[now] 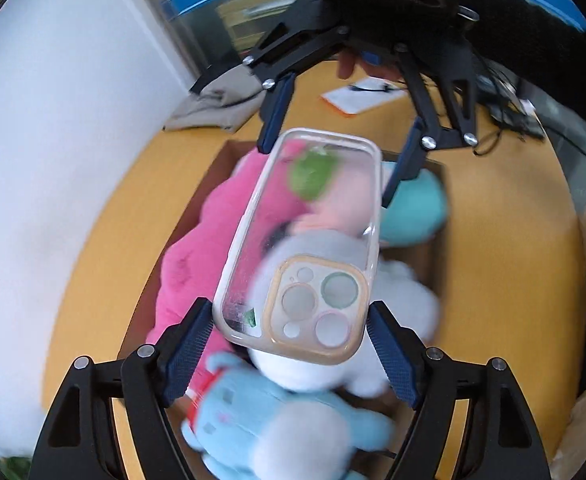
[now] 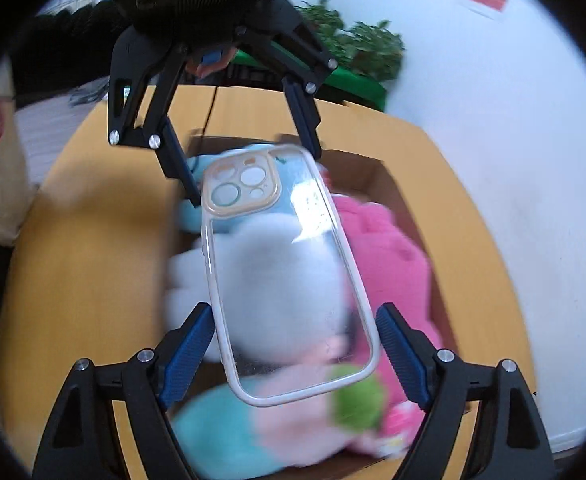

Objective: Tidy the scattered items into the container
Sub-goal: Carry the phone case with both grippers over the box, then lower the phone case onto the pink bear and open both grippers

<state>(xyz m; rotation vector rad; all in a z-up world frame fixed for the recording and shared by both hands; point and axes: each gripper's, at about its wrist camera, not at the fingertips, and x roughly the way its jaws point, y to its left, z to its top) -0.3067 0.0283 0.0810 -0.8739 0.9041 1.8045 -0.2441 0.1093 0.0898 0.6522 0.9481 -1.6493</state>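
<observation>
- Clear phone case [image 1: 299, 236] hung over the cardboard box [image 1: 221, 160] of plush toys [image 1: 209, 232], one end in each gripper.
- Left gripper [image 1: 291, 344] and right gripper [image 2: 295, 354] both stood wide, pads against the case's long edges.
- Likely light, stiff, slick; side rims are the best hold.
- Toys under it were motion-blurred; pad contact was hard to confirm.

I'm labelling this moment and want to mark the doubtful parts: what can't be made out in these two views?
- Soft toys in the cardboard box: motion blur in both views; their number and shapes are unclear.
- Whether the pads grip the clear phone case: the left gripper and right gripper flank it, but contact isn't clear.
- Box bottom: covered by toys.
- Items at the table's far edge: too small, partly behind the gripper.
</observation>
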